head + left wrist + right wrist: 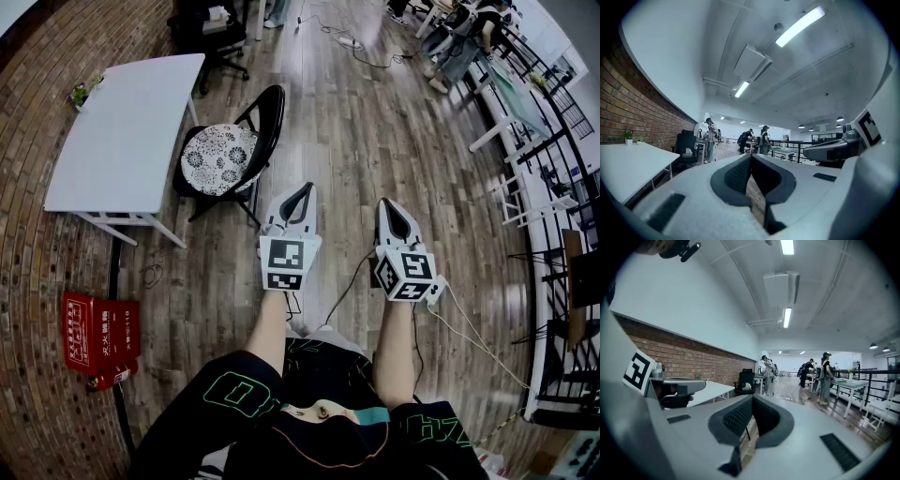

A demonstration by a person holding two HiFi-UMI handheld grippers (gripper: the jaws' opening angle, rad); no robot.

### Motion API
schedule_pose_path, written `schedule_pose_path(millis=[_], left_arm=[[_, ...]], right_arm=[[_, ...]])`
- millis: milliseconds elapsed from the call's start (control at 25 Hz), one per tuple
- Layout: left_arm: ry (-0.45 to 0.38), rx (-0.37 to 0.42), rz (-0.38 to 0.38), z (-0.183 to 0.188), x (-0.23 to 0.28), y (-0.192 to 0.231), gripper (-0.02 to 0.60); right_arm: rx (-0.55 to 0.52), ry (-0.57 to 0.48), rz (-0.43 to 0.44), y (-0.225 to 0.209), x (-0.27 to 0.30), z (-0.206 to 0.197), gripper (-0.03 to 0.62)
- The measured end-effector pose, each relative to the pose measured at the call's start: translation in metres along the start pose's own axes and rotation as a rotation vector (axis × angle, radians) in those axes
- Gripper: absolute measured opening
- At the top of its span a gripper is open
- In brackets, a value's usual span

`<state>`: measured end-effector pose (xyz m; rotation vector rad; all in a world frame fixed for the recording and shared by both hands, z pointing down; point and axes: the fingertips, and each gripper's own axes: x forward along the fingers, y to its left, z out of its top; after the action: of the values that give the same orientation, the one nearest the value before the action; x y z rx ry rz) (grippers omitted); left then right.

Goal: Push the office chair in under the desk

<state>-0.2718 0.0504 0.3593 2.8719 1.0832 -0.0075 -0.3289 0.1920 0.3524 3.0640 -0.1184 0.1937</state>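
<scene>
A black chair (225, 155) with a round patterned cushion stands on the wood floor, at the right edge of the white desk (122, 131) and pulled out from it. My left gripper (305, 190) is shut and empty, with its tip just right of the chair back and not touching it. My right gripper (389, 204) is also shut and empty, held farther right over bare floor. In the left gripper view the left gripper (751, 161) points level along the room with the desk (628, 164) at its left. In the right gripper view the right gripper (753, 404) has the desk (710, 390) ahead and to the left.
A small plant (82, 91) sits on the desk's far corner. A red box (98, 333) lies on the floor near my left leg. Cables (469, 328) trail at the right. A dark office chair (211, 37), people (459, 37) and a railing (553, 187) are farther off.
</scene>
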Motion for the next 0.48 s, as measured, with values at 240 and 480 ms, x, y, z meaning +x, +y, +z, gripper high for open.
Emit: schedule_pose_path(millis=[240, 480], left_arm=[[-0.028, 0.015, -0.005, 0.026, -0.001, -0.010, 0.008], [-0.070, -0.011, -0.001, 0.038, -0.004, -0.013, 0.008]], right_arm=[[0.045, -0.049, -0.059, -0.023, -0.014, 0.026, 0.003], [0.042, -0.078, -0.064, -0.029, -0.025, 0.037, 0.005]])
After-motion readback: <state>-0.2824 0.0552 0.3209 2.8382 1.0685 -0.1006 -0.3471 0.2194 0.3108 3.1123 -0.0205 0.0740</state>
